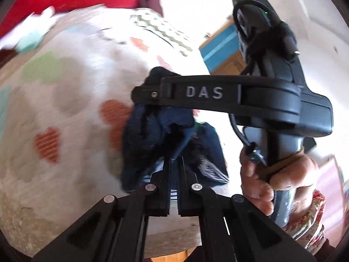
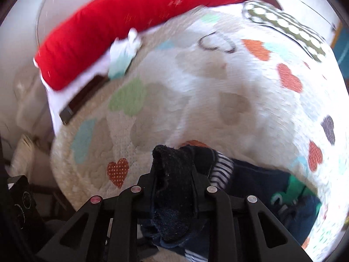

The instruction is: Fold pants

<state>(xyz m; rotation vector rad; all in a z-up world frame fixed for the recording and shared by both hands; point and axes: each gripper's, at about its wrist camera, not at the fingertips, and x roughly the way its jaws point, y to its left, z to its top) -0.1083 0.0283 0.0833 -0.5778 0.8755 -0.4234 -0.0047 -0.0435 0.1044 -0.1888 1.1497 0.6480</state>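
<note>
Pants bunched up, fold hardly begun

The left claw (image 1: 173,163) pinched the dark pants (image 1: 157,131); the right claw (image 2: 174,174) pinched them too, at 6 o'clock over the heart blanket (image 2: 218,87). Smoothing and folding were left.

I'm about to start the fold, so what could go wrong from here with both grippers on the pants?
The pants hang bunched between the left gripper and right gripper, so a crooked fold is likely. The left gripper pinches only an edge, which might slip. The quilt is bumpy, so creases may stay.
</note>
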